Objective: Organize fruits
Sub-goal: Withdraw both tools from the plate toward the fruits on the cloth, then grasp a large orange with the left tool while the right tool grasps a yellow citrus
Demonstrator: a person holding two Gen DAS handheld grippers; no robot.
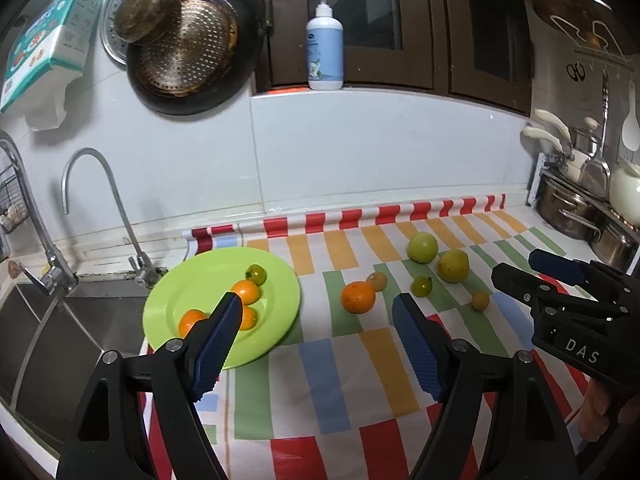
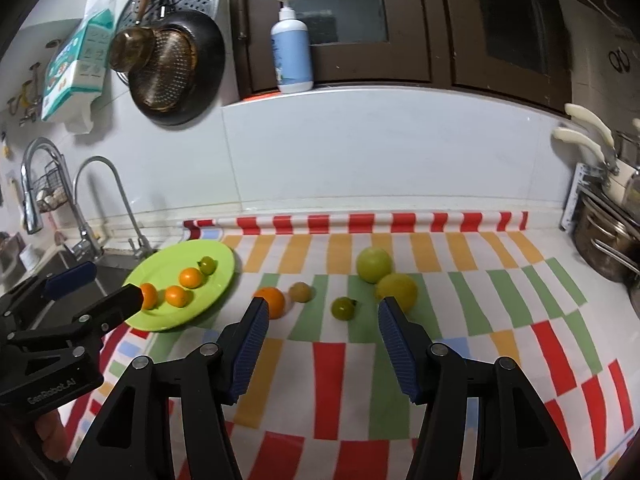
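A green plate [image 1: 200, 276] [image 2: 172, 264] lies beside the sink and holds three small oranges [image 1: 246, 291] and a small green tomato [image 1: 256, 274]. Loose on the striped cloth are a larger orange [image 1: 358, 297] [image 2: 272, 300], a brownish small fruit [image 1: 377, 281], a green tomato [image 2: 343, 308], a green round fruit [image 2: 374, 264], a yellow one [image 2: 397, 290] and a tiny orange one [image 1: 481, 301]. My left gripper [image 1: 318, 308] [image 2: 110, 284] hovers open over the plate's right edge, nothing between its pads. My right gripper [image 2: 323, 306] [image 1: 520, 272] is open just short of the green tomato, holding nothing.
A steel sink [image 1: 60, 320] with two taps [image 1: 100, 200] is at the left. Pots [image 1: 580, 216] stand at the right end of the counter. Pans hang on the tiled wall, and a soap bottle [image 1: 325, 44] stands on the window ledge.
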